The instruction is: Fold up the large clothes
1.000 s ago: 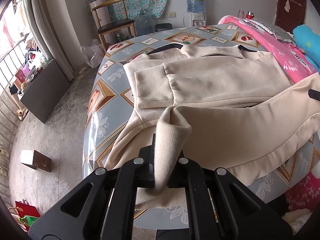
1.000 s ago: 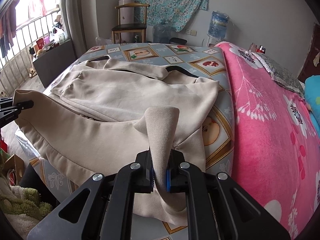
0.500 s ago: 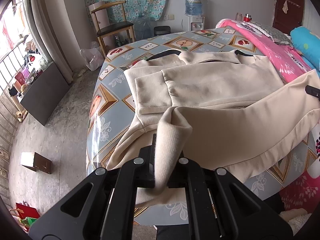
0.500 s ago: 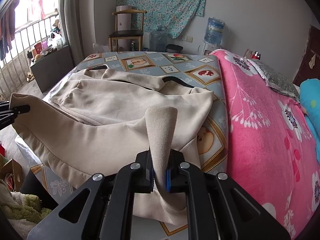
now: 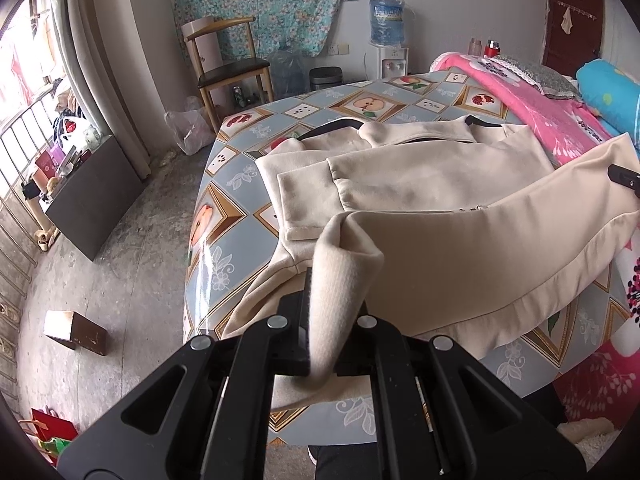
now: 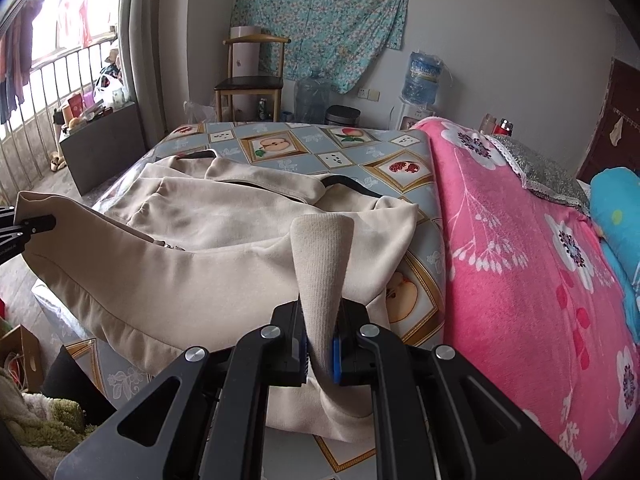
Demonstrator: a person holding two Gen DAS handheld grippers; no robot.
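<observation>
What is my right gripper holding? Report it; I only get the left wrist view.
Observer: The right gripper is shut on the ribbed hem of the beige jacket, with the cloth pinched between its blue pads.
Operator: Check the jacket's side nearest the blanket.
Observer: That side lies on the patterned tablecloth and stops short of the pink blanket; a strip of tablecloth shows between them.
</observation>
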